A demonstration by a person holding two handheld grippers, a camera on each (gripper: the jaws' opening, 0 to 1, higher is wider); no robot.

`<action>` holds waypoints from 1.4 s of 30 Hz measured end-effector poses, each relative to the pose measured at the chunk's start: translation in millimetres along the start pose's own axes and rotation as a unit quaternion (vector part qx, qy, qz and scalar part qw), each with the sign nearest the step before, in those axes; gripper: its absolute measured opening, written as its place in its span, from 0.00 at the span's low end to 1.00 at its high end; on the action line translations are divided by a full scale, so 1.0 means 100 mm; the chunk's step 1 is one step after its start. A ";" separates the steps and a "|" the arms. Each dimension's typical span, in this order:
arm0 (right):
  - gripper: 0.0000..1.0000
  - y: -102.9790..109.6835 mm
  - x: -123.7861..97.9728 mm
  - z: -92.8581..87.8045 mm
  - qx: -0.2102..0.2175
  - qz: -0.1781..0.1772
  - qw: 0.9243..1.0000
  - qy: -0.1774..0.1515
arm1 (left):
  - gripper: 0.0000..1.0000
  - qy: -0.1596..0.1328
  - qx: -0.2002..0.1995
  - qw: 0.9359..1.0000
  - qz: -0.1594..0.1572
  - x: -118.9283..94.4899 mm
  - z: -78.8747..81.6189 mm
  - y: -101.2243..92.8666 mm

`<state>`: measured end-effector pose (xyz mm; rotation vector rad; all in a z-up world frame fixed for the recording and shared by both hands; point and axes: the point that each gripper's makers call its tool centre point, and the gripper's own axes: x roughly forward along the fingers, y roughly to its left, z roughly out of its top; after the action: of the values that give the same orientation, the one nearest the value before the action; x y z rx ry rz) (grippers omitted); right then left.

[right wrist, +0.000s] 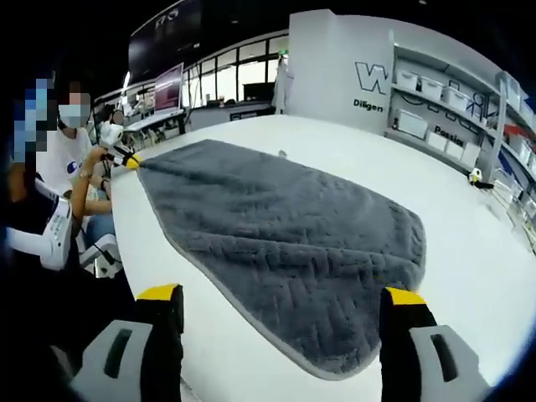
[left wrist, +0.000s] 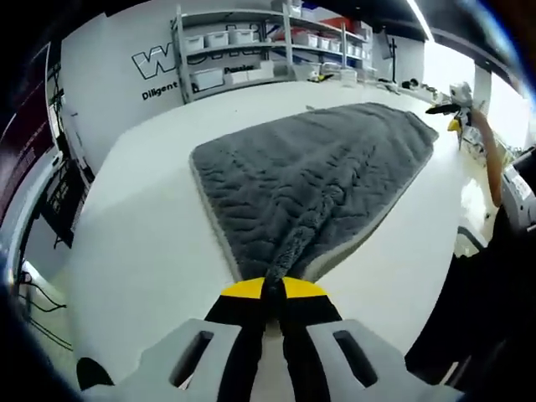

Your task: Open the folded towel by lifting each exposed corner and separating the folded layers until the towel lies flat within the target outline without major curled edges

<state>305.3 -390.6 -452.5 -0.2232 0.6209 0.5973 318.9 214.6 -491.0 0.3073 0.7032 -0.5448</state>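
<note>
A grey plush towel with a pressed herringbone texture (right wrist: 285, 251) lies spread on a white tabletop (right wrist: 469, 276), its near rounded edge falling between the right gripper's (right wrist: 285, 314) two yellow-tipped black jaws, which stand wide apart and touch nothing. At the towel's far corner the left gripper (right wrist: 126, 158), yellow-tipped too, pinches the cloth, held by a person's hand (right wrist: 90, 174). Behind the table stands a white wall with dark lettering (right wrist: 368, 88), beside shelves of white storage bins (right wrist: 435, 109).
</note>
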 end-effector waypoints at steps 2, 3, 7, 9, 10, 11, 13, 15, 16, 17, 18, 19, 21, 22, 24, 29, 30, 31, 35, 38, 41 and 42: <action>0.99 0.00 0.01 -0.01 0.001 0.001 1.000 0.002 | 0.05 0.005 -0.003 1.000 0.004 -0.03 -0.03 0.00; 0.99 0.01 0.02 -0.02 0.001 0.002 1.000 0.002 | 0.05 0.006 -0.004 1.000 0.005 -0.04 -0.04 0.01; 0.99 0.01 0.03 -0.02 0.003 0.004 1.000 0.001 | 0.05 0.001 -0.013 1.000 0.005 -0.09 -0.09 0.03; 0.99 0.01 0.02 -0.02 0.004 0.005 1.000 -0.001 | 0.05 -0.002 -0.020 1.000 0.006 -0.11 -0.11 0.05; 0.99 0.01 0.02 -0.02 0.004 0.004 1.000 0.000 | 0.05 -0.002 -0.020 1.000 0.009 -0.12 -0.12 0.05; 0.99 0.01 0.02 -0.03 0.004 0.004 1.000 0.001 | 0.05 -0.001 -0.021 1.000 0.011 -0.13 -0.13 0.06; 0.99 0.01 0.02 -0.03 0.003 0.004 1.000 0.003 | 0.05 0.001 -0.024 1.000 0.015 -0.15 -0.15 0.08; 0.99 0.03 0.02 -0.04 0.001 0.005 1.000 0.005 | 0.05 0.001 -0.027 0.999 0.018 -0.16 -0.17 0.10; 0.99 0.03 0.03 -0.04 0.001 0.005 1.000 0.006 | 0.05 0.002 -0.028 0.999 0.019 -0.17 -0.18 0.10; 0.99 0.03 0.03 -0.04 0.000 0.005 1.000 0.006 | 0.05 0.002 -0.029 0.999 0.021 -0.18 -0.18 0.11; 0.99 0.03 0.03 -0.05 0.000 0.006 1.000 0.006 | 0.05 0.003 -0.030 0.999 0.022 -0.19 -0.19 0.12; 0.99 0.04 0.03 -0.05 0.001 0.006 1.000 0.007 | 0.05 0.004 -0.028 0.999 0.025 -0.21 -0.20 0.13; 0.99 0.04 0.04 -0.05 0.004 0.006 1.000 0.005 | 0.05 0.003 -0.033 0.999 0.026 -0.24 -0.21 0.15; 0.99 0.04 0.05 -0.04 0.006 0.007 1.000 0.004 | 0.05 0.003 -0.034 0.999 0.026 -0.25 -0.22 0.15; 0.99 0.04 0.06 -0.04 0.007 0.008 1.000 0.004 | 0.05 0.004 -0.037 0.999 0.028 -0.27 -0.25 0.16; 0.99 0.05 0.07 -0.05 0.004 0.009 1.000 0.009 | 0.13 -0.003 -0.032 0.999 0.021 -0.28 -0.26 0.15; 0.99 0.05 0.08 -0.05 0.003 0.009 1.000 0.010 | 0.19 -0.009 -0.031 0.999 0.017 -0.28 -0.24 0.14; 0.99 0.05 0.08 -0.04 0.006 0.009 1.000 0.008 | 0.25 -0.015 -0.029 0.999 0.013 -0.27 -0.22 0.12; 0.99 0.06 0.10 -0.03 0.004 0.013 1.000 0.009 | 0.37 -0.036 -0.029 0.999 0.008 -0.30 -0.14 0.08; 0.99 0.06 0.10 -0.04 0.003 0.013 1.000 0.012 | 0.50 -0.071 -0.038 0.997 0.007 -0.34 0.00 0.06; 0.99 0.06 0.10 -0.05 0.003 0.010 1.000 0.016 | 0.83 -0.092 -0.039 0.995 0.001 -0.32 0.14 -0.06; 0.99 0.05 0.10 -0.06 0.003 0.008 1.000 0.019 | 0.85 -0.093 -0.037 0.995 0.002 -0.30 0.15 -0.08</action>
<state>306.1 -384.1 -463.8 -0.2260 0.6622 0.6071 303.8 212.6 -460.3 0.1861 0.5418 -0.5339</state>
